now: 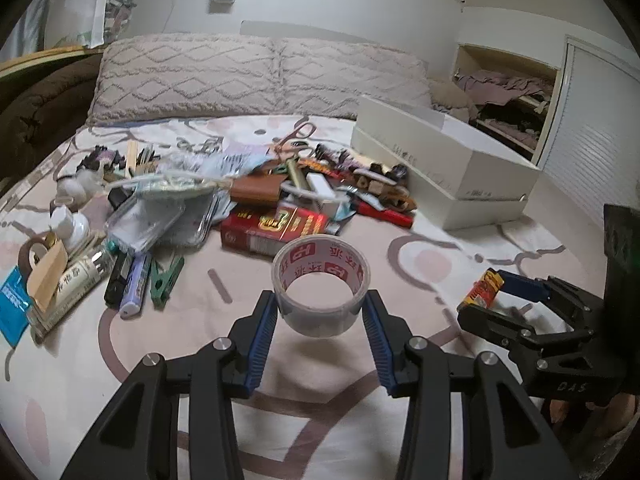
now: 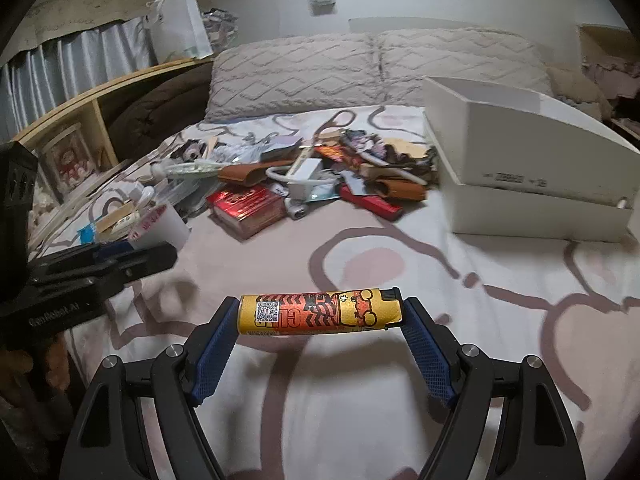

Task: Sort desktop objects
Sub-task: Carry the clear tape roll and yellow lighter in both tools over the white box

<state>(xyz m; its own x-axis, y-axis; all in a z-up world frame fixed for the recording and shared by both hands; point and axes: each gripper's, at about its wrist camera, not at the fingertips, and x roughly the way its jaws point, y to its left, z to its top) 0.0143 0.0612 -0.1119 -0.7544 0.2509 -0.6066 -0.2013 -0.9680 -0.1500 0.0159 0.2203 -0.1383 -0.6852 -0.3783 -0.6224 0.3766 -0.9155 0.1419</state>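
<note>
My left gripper (image 1: pixel 320 304) is shut on a roll of clear tape (image 1: pixel 321 284) with red print inside, held above the bedsheet with its shadow below. My right gripper (image 2: pixel 320 314) is shut on a yellow and orange lighter (image 2: pixel 320 312), clamped end to end and lying crosswise between the blue pads. In the left wrist view the right gripper (image 1: pixel 486 294) and the lighter (image 1: pixel 482 290) show at the right. In the right wrist view the left gripper (image 2: pixel 132 246) with the tape roll (image 2: pixel 160 226) shows at the left.
A heap of small objects (image 1: pixel 280 192) lies mid-bed: a red box (image 1: pixel 272 228), a brown case (image 1: pixel 254 192), clear plastic trays (image 1: pixel 156 220), markers and a green clip (image 1: pixel 164 280). An open white box (image 1: pixel 444 172) stands at the right. Pillows (image 1: pixel 260 76) lie behind.
</note>
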